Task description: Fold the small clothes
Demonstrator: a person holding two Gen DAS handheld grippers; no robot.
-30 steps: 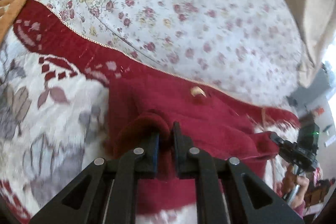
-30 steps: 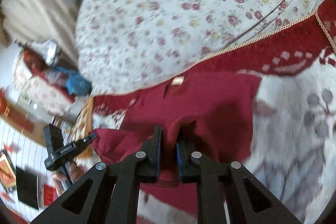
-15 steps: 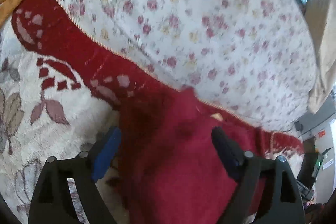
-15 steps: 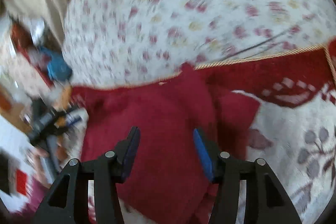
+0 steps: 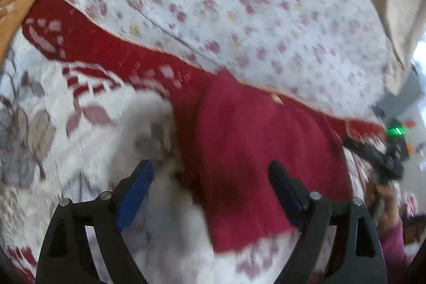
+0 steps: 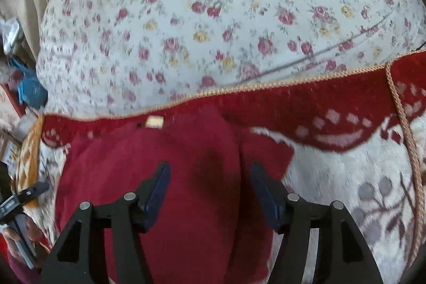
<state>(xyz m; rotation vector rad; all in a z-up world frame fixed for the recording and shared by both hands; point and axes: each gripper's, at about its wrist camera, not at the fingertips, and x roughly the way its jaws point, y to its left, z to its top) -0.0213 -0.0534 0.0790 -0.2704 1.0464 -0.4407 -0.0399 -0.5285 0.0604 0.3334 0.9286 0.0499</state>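
Now the red garment [image 6: 170, 190] lies flat on the white-and-red blanket [image 6: 346, 190], its collar label [image 6: 154, 121] just short of the blanket's gold cord edge [image 6: 266, 87], beyond which lies the floral sheet [image 6: 213, 17]. Left gripper [image 5: 210, 185]: jaws spread wide above the garment's side edge, gripping nothing. Right gripper [image 6: 210, 182]: jaws opening over the garment's fold, pads clear of the cloth.

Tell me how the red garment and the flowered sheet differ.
The red garment is plain dark red; the flowered sheet is white with small pink and yellow roses. The garment lies on the red-and-white blanket; the sheet lies beyond the blanket's corded edge. Both are soft cloth, lying slack.
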